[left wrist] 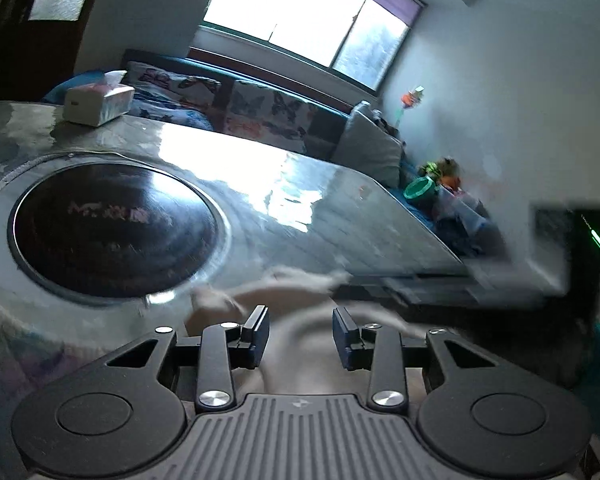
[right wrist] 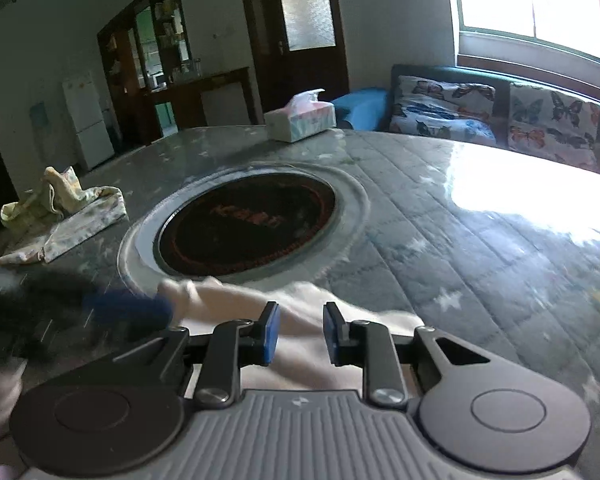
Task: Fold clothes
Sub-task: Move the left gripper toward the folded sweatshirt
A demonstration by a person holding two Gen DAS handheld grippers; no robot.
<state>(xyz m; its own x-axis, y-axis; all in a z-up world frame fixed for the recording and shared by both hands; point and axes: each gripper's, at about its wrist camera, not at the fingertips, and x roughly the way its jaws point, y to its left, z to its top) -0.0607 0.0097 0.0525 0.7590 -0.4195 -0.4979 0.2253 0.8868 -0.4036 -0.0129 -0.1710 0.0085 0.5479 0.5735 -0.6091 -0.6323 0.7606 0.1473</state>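
Both hand-held grippers (left wrist: 300, 334) (right wrist: 301, 332) parted, over pale garment (right wrist: 300, 308)

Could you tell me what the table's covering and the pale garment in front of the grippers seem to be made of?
Table covering: apparently quilted grey fabric under clear glossy sheeting, judging by stitch lines and window glare. Pale garment: soft cream knit or fleece, matte and rumpled; blur leaves the weave unclear.

Bright window (left wrist: 312, 12) above butterfly-cushioned sofa (right wrist: 492, 112), white walls, dark wooden door (right wrist: 300, 20)
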